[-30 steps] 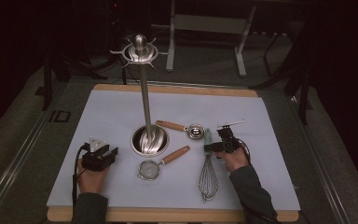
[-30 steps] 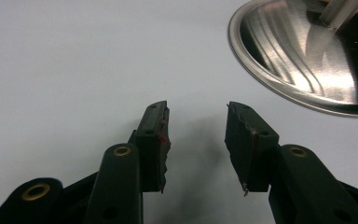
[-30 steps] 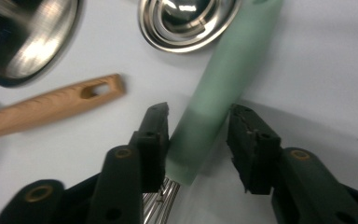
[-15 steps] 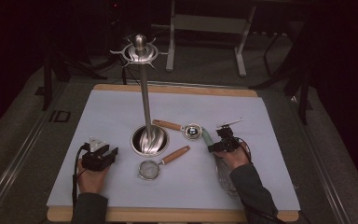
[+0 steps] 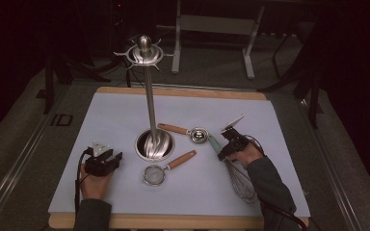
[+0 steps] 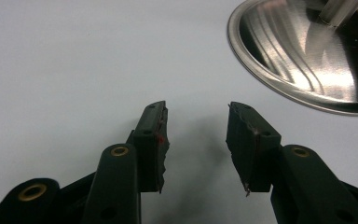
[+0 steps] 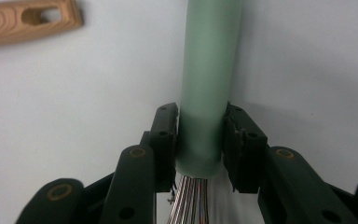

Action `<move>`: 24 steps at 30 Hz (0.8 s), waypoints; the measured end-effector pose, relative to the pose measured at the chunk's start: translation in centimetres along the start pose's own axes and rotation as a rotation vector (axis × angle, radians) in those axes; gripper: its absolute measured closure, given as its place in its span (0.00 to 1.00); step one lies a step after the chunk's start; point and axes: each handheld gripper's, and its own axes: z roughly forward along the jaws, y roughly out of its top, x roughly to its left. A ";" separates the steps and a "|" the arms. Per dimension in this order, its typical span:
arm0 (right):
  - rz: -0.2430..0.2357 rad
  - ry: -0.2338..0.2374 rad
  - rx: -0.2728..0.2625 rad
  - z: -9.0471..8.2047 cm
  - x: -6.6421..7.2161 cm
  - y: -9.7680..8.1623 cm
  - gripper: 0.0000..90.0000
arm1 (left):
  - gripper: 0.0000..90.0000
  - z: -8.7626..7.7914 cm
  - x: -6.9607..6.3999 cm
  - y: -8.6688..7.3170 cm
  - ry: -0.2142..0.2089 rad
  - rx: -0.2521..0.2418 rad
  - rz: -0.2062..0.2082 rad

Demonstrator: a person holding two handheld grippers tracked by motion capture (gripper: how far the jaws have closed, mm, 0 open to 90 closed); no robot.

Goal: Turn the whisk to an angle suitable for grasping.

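Near edge of the table point(image 5: 125, 211): both forearms come in here. Left tongs point(image 6: 196, 140) rest near the near-left corner, jaws parted, nothing between them, just pale table surface under them; rim of the stand base point(image 6: 279, 88) close ahead.

Right tongs point(image 7: 200, 140), toward the near-right part of the table, have just been closing and now sit against both sides of the whisk point(image 5: 238, 178) at the bottom of its green handle point(image 7: 209, 70), right where the wires point(image 7: 189, 200) come out. Pads touch the handle on each side, so a grip at middling width. Whisk lies flat, wire end toward the near edge, handle pointing away toward the centre.

Doing this step well, my read: grip is at the very end of the handle, so it may pivot or slip on lift. Squeeze firm before raising, lift straight up, keep the wire head from dragging.

Further in: strainer point(image 5: 155, 174) with a wooden handle, just left of the whisk. Beyond it, a measuring scoop point(image 5: 197, 134), well clear. Centre: the stand point(image 5: 149, 96), a tall pole, hook ring on top, likely where the whisk goes. Swing wide of the pole.
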 end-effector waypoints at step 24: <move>0.024 -0.008 -0.099 -1.9 -0.7 -1.6 0.77 | 0.65 0.0 -0.1 0.0 0.007 0.003 0.002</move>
